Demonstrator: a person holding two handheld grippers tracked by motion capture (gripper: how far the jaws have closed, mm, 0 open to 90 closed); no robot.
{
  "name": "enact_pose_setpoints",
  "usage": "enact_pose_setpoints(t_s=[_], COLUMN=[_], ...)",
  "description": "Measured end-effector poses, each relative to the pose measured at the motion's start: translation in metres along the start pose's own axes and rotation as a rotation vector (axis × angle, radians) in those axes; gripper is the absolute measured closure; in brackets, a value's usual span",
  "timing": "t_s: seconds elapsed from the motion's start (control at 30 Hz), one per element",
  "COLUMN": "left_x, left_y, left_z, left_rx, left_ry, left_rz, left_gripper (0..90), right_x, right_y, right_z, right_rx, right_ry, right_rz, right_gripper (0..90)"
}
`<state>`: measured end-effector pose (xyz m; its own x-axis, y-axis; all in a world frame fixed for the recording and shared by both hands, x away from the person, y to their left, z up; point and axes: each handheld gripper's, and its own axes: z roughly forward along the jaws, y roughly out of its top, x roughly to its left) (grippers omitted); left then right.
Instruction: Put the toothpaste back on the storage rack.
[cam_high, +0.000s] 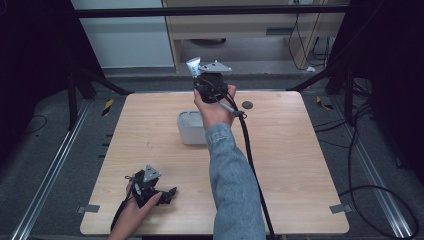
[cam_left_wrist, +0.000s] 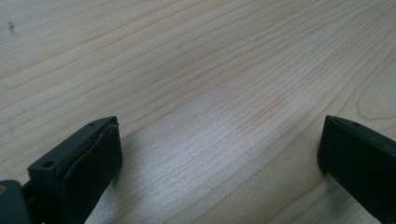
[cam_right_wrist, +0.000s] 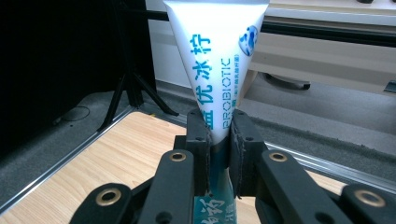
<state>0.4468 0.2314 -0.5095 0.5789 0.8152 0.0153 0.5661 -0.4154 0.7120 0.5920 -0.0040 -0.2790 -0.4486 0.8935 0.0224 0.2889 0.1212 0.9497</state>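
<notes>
Tube lifted clear above the grey bin
Our right gripper (cam_right_wrist: 219, 140) clamped a white tube (cam_right_wrist: 215, 60) upright over the table's (cam_high: 280, 165) far side; our left gripper (cam_left_wrist: 219, 154) rested parted; we judged lowering it into the bin (cam_high: 189, 131) came next

You have a light wooden table (cam_high: 300, 190) in the middle of the high view. A small dark round disc (cam_high: 247, 105) lies near its far edge. At the top stands a pale wooden cabinet (cam_high: 240, 25). Black cables (cam_high: 380, 200) curl on the grey floor, lower right.
</notes>
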Motion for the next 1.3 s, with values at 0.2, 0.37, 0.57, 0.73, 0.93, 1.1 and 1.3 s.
enact_pose_setpoints(t_s=[0.2, 0.37, 0.57, 0.73, 0.93, 1.1, 1.3], left_x=[0.000, 0.000, 0.000, 0.000, 0.000, 0.000, 0.000], left_y=[0.000, 0.000, 0.000, 0.000, 0.000, 0.000, -0.001], left_z=[0.000, 0.000, 0.000, 0.000, 0.000, 0.000, -0.001], left_rx=[0.000, 0.000, 0.000, 0.000, 0.001, 0.001, 0.001], left_ry=[0.000, 0.000, -0.001, -0.001, -0.003, -0.004, -0.006], left_rz=[0.001, 0.001, 0.002, 0.003, 0.004, 0.005, 0.007], left_gripper=[0.0, 0.0, 0.0, 0.0, 0.0, 0.0, 0.0], right_x=[0.002, 0.002, 0.003, 0.005, 0.004, 0.006, 0.010], right_y=[-0.001, -0.002, -0.007, -0.012, -0.015, -0.020, -0.026], right_z=[0.002, 0.006, 0.013, 0.020, 0.029, 0.038, 0.046], right_rx=[-0.012, -0.012, -0.009, 0.000, 0.004, 0.012, 0.024], right_ry=[-0.003, -0.001, 0.000, 0.001, -0.007, -0.015, -0.026], right_rz=[0.008, 0.009, 0.009, 0.008, 0.013, 0.006, -0.012], right_gripper=[80.2, 80.1, 80.1, 80.1, 80.1, 80.1, 80.1])
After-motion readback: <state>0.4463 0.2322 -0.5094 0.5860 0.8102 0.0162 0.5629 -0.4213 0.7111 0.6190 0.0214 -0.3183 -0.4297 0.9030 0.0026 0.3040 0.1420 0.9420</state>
